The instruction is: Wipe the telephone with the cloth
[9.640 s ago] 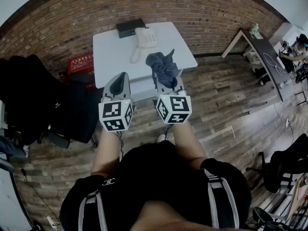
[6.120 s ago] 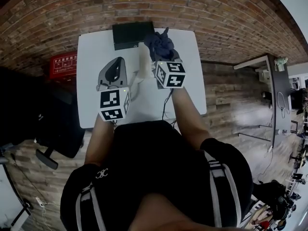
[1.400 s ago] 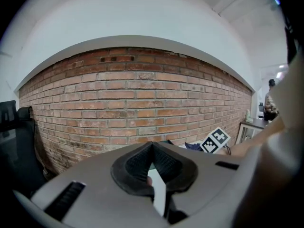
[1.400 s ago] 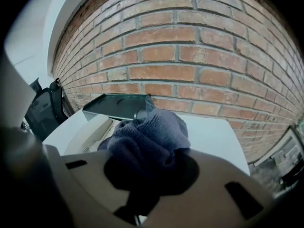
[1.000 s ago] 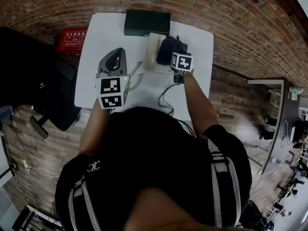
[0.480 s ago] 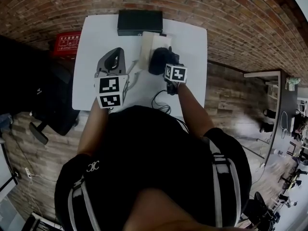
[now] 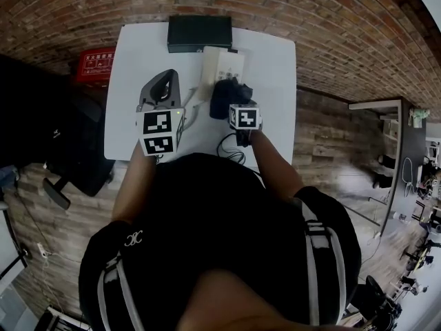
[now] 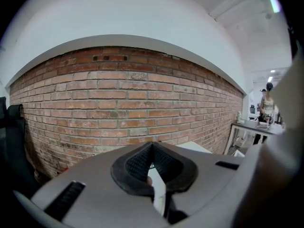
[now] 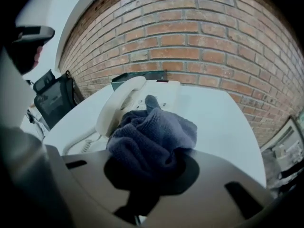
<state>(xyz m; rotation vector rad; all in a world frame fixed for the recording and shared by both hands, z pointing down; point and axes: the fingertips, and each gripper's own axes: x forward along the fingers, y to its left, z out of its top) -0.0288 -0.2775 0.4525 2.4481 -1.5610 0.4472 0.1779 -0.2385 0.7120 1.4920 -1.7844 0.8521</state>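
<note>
The cream telephone (image 7: 222,65) lies on the white table (image 7: 138,54), with its handset (image 9: 121,106) along the left side and its keypad (image 9: 159,99) bare. My right gripper (image 7: 236,107) is shut on the dark blue cloth (image 7: 222,98), a bunched wad (image 9: 152,134) that rests at the phone's near end, next to the handset. My left gripper (image 7: 167,81) hovers over the table left of the phone. Its jaws are shut with nothing in them, and in the left gripper view (image 8: 152,167) it faces the brick wall.
A black box (image 7: 200,33) sits at the table's far edge behind the phone. The coiled handset cord (image 7: 193,112) and a thin black cable (image 7: 231,147) trail over the near part of the table. A black chair (image 7: 62,150) stands at the left, beside a red box (image 7: 96,64).
My right gripper has drawn the cloth back toward me over the phone, from the keypad to its near end, so the keypad now shows. The left gripper has hardly moved.
</note>
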